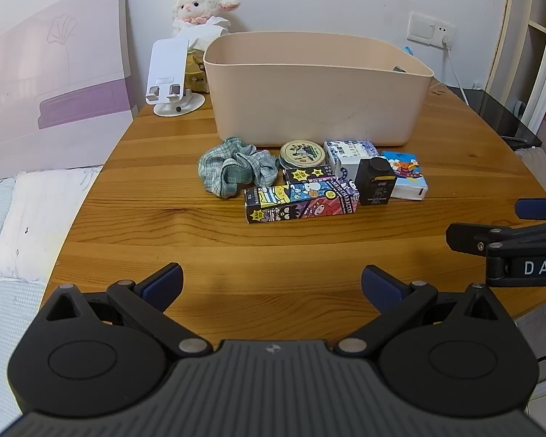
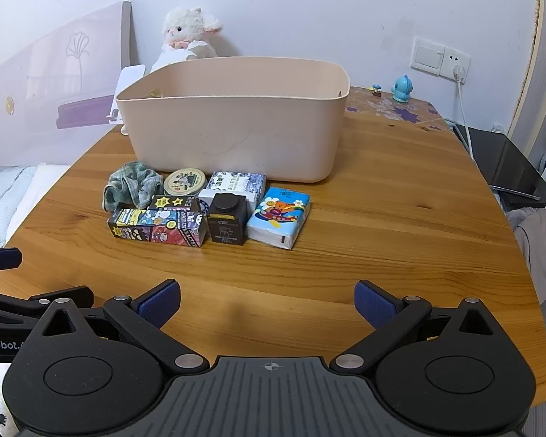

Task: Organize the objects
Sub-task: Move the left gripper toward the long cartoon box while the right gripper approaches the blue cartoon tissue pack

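Observation:
A beige plastic bin [image 1: 309, 105] [image 2: 236, 127] stands on the wooden table. In front of it lie a green checked cloth [image 1: 233, 171] [image 2: 131, 185], a round tin [image 1: 302, 153] [image 2: 184, 181], a blue-white box [image 1: 349, 153] [image 2: 236, 184], a cartoon carton [image 1: 300, 202] [image 2: 156, 227], a small black box [image 1: 376, 182] [image 2: 226, 222] and a tissue pack [image 1: 407, 174] [image 2: 278, 216]. My left gripper [image 1: 272, 284] is open and empty, near the table's front edge. My right gripper [image 2: 267, 300] is open and empty, also short of the objects.
A white phone stand [image 1: 171, 76] and a plush lamb [image 1: 204, 7] sit behind the bin at the left. A blue toy [image 2: 402, 89] is at the back right, with a wall socket and cable [image 2: 462, 109]. A bed [image 1: 25, 218] lies left of the table [image 1: 163, 240].

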